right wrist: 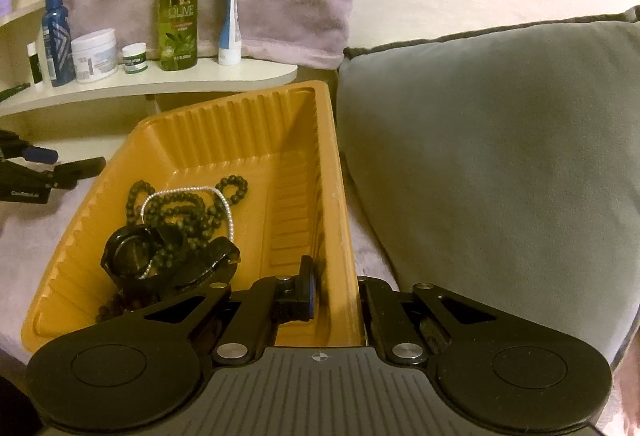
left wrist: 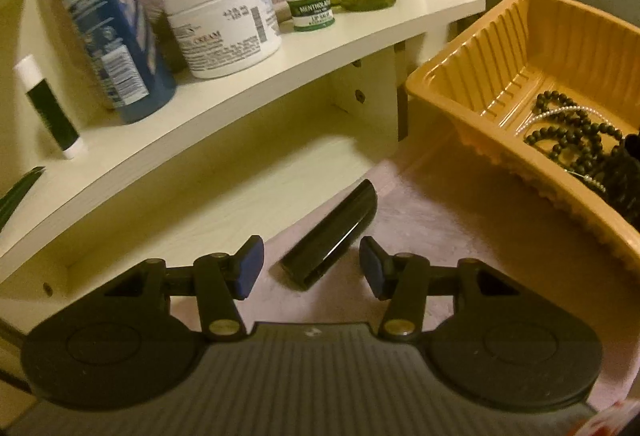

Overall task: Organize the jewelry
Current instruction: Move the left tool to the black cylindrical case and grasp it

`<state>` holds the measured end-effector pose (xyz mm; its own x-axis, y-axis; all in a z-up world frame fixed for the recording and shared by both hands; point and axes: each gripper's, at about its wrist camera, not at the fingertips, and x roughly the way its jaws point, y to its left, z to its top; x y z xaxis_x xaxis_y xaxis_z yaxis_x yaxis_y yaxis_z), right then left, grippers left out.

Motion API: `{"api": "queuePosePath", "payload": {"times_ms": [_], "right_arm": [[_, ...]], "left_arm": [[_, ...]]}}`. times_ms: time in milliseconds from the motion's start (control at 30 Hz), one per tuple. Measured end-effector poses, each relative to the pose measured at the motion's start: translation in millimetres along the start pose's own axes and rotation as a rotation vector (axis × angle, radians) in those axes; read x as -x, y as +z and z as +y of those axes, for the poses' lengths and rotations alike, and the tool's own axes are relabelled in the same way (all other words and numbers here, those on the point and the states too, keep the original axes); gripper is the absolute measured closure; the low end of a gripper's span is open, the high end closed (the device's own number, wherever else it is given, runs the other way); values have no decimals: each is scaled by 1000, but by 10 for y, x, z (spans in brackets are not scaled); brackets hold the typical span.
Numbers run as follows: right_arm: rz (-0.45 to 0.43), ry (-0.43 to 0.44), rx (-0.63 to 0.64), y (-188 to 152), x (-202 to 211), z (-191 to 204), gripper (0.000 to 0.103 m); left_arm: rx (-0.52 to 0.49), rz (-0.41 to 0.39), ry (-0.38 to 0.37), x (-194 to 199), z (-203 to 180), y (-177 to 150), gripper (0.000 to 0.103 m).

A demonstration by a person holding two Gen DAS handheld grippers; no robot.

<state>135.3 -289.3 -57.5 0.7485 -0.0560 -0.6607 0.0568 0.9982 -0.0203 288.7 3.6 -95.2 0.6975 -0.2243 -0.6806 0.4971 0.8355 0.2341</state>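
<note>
An orange plastic tray (right wrist: 256, 124) rests on the pink blanket and holds dark bead necklaces (right wrist: 188, 204), a pearl strand (right wrist: 224, 204) and a black watch (right wrist: 140, 256). My right gripper (right wrist: 340, 300) is shut on the tray's right wall, one finger inside and one outside. My left gripper (left wrist: 311, 270) is open just above the blanket, with a black cylindrical case (left wrist: 332, 236) lying between its blue pads (left wrist: 250, 266). The tray (left wrist: 460, 76) and its beads (left wrist: 576, 136) show at the right of the left wrist view. The left gripper also shows at the left edge of the right wrist view (right wrist: 60, 166).
A cream curved shelf (left wrist: 240, 92) holds a blue bottle (left wrist: 108, 16), a white cream jar (left wrist: 224, 24), a small green-labelled jar (left wrist: 312, 6), a green bottle (right wrist: 178, 12), a tube (right wrist: 231, 16) and a lip balm stick (left wrist: 48, 108). A grey cushion (right wrist: 500, 156) lies right of the tray.
</note>
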Motion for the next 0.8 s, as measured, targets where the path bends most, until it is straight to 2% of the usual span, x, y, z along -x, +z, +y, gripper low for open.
{"api": "queuePosePath", "payload": {"times_ms": [133, 267, 367, 567, 800], "right_arm": [[4, -4, -6, 19, -1, 11, 97], [10, -3, -10, 27, 3, 6, 97], [10, -2, -14, 28, -5, 8, 97], [9, -2, -13, 31, -3, 13, 97], [5, 1, -16, 31, -4, 2, 97]], "left_arm": [[-13, 3, -16, -74, 26, 31, 56], [-29, 13, -38, -91, 29, 66, 71], [-33, 18, -22, -67, -1, 58, 74], [29, 21, 18, 120, -55, -45, 80], [109, -14, 15, 541, -126, -102, 83]]}}
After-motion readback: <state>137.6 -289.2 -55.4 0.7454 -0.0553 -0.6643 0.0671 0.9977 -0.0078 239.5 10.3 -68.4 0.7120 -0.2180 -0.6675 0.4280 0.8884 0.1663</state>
